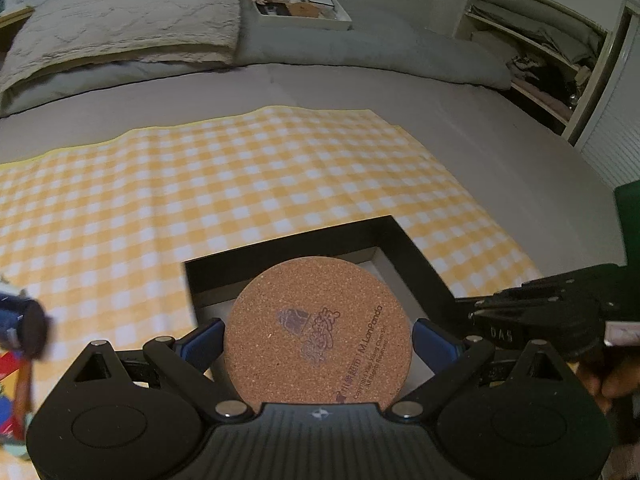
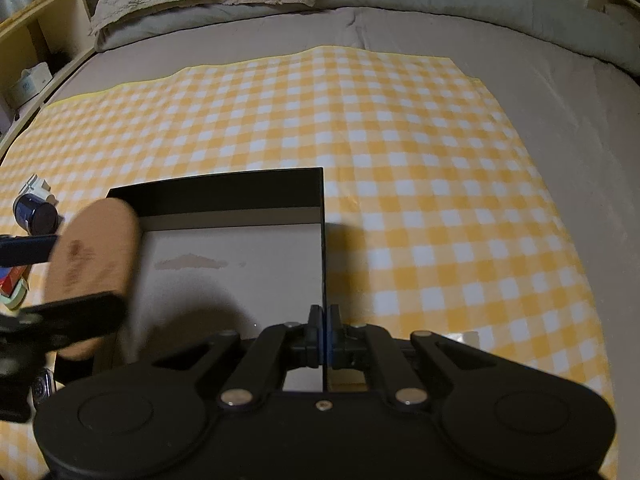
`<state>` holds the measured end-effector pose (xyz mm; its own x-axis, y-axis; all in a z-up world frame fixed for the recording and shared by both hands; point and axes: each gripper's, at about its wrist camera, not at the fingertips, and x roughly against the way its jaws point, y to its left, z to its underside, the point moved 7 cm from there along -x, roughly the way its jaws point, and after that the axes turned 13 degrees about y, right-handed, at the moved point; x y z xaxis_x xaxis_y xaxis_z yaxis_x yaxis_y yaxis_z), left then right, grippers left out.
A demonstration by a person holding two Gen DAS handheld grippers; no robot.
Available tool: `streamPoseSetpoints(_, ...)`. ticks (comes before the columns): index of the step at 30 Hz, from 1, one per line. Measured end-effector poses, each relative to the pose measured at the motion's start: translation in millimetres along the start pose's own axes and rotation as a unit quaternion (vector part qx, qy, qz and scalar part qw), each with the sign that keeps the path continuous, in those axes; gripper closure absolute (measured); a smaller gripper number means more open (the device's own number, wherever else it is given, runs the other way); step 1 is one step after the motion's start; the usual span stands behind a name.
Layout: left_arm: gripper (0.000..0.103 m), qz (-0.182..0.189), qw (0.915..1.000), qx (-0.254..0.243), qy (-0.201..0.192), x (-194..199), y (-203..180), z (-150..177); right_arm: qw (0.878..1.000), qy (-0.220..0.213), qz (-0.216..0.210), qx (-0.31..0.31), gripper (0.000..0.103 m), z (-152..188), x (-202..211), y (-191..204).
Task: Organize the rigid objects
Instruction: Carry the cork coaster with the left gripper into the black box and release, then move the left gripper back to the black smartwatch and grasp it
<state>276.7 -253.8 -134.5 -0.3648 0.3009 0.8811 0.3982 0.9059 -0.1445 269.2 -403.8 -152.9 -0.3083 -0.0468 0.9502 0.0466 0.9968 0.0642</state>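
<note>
A grey bed (image 2: 520,92) fills both views, and a yellow-and-white checked cloth (image 2: 400,140) lies spread flat across it. The landmark is the open black box (image 2: 216,188) with a pale floor, standing on the cloth near its front edge.

Beyond the box, at the head of the bed, lie a beige quilted blanket (image 1: 120,28) and a grey pillow (image 1: 360,52), with a shallow white tray of small items (image 1: 300,4) behind the pillow.

The right gripper (image 2: 323,332) sits at the box's right wall — its jaws are pressed together on that thin black wall, holding it by the near end. In the left wrist view the same gripper shows at the box's right side.

The left gripper (image 1: 318,340) holds a round cork coaster (image 1: 318,330) with a printed design; the jaws pinch it by its edges. The coaster hangs over the box's left and near part, above the pale floor and not resting on it.

To the left of the box, on the cloth, stands a small dark blue jar (image 2: 34,212) — beside it a few colourful small things, too blurred to tell.
</note>
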Motion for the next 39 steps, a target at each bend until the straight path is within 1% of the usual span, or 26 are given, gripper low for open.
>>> streamPoseSetpoints(4, 0.004, 0.002, 1.0, -0.009, 0.004, -18, -12, -7, 1.0, 0.003, -0.01, -0.012, 0.1, -2, -1, -2)
streamPoseSetpoints(8, 0.003, 0.0, 0.9997, -0.02, 0.016, -28, -15, -5, 1.0, 0.004, -0.015, -0.019, 0.1, -4, -3, -5)
streamPoseSetpoints(9, 0.002, 0.004, 0.9995, -0.024, 0.02, -29, -15, -4, 1.0, 0.004, -0.016, -0.02, 0.1, -4, -3, -5)
streamPoseSetpoints(10, 0.0, 0.003, 0.9994, -0.026, 0.023, -30, -14, -2, 1.0, 0.004, -0.016, -0.021, 0.1, -4, -4, -5)
streamPoseSetpoints(14, 0.0, -0.005, 0.9995, -0.025, 0.02, -26, -8, -1, 1.0, 0.005, -0.013, -0.023, 0.1, -3, -4, -3)
streamPoseSetpoints(20, 0.0, -0.002, 0.9994, -0.026, 0.021, -19, -8, 1, 1.0, 0.005, -0.012, -0.026, 0.1, -3, -5, -2)
streamPoseSetpoints(29, 0.0, 0.002, 0.9995, -0.028, 0.01, 9, -2, 14, 1.0, 0.008, -0.011, -0.026, 0.1, -3, -7, -2)
streamPoseSetpoints(35, 0.0, 0.006, 0.9999, -0.007, -0.007, 38, 15, 22, 1.0, 0.01, -0.009, -0.024, 0.1, -3, -8, -2)
streamPoseSetpoints(39, 0.0, -0.003, 0.9997, -0.003, -0.024, 58, 29, 30, 1.0, 0.013, -0.01, -0.026, 0.1, -2, -10, -3)
